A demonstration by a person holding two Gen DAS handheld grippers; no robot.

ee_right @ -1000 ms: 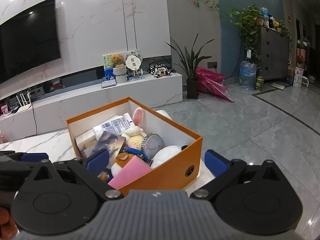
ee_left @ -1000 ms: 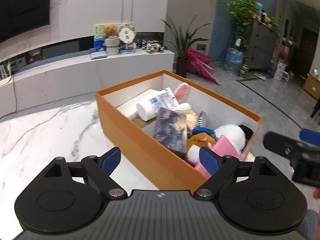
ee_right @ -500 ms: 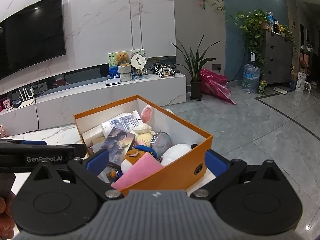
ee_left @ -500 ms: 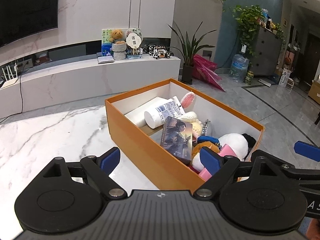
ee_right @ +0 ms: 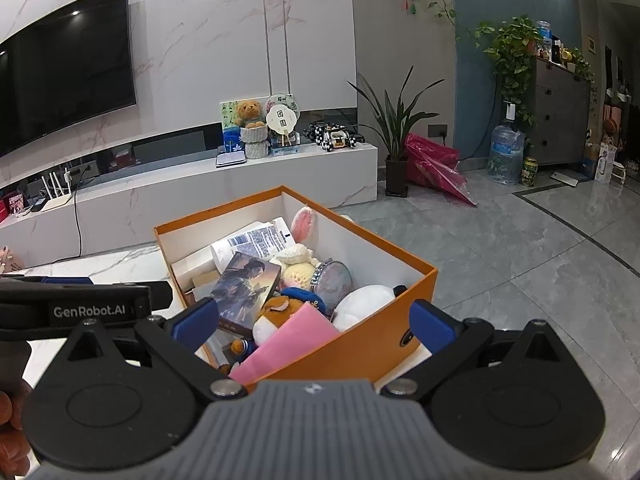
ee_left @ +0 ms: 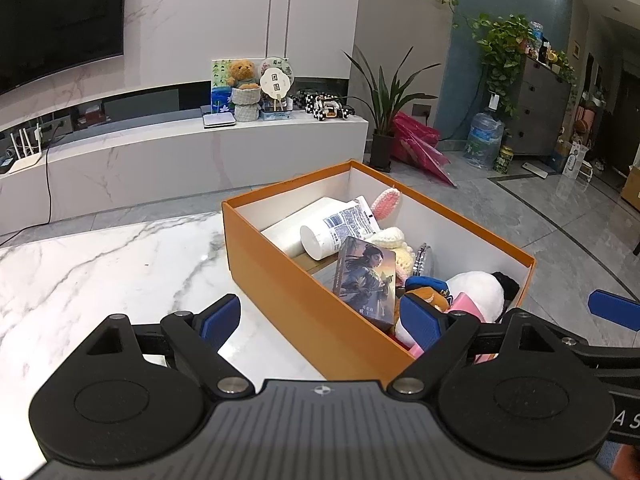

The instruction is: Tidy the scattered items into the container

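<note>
The marble bench [ee_left: 100, 272] carries an orange box [ee_left: 304, 300] at its right end, near the edge. The box holds the gathered items: a white bottle [ee_left: 340, 228] lying at the far end, a picture card box [ee_left: 366, 276] leaning upright mid-box, a white plush [ee_left: 476, 292] at the near right, a pink sheet [ee_right: 288, 340] in the near corner, a knitted bunny [ee_right: 300, 256] against the far wall, and a round mirror [ee_right: 334, 280] beside the plush. The left tool [ee_left: 320, 316] hangs over the box's near left wall, spread wide and empty. The right tool [ee_right: 314, 320] hangs over the near corner, likewise spread and empty.
</note>
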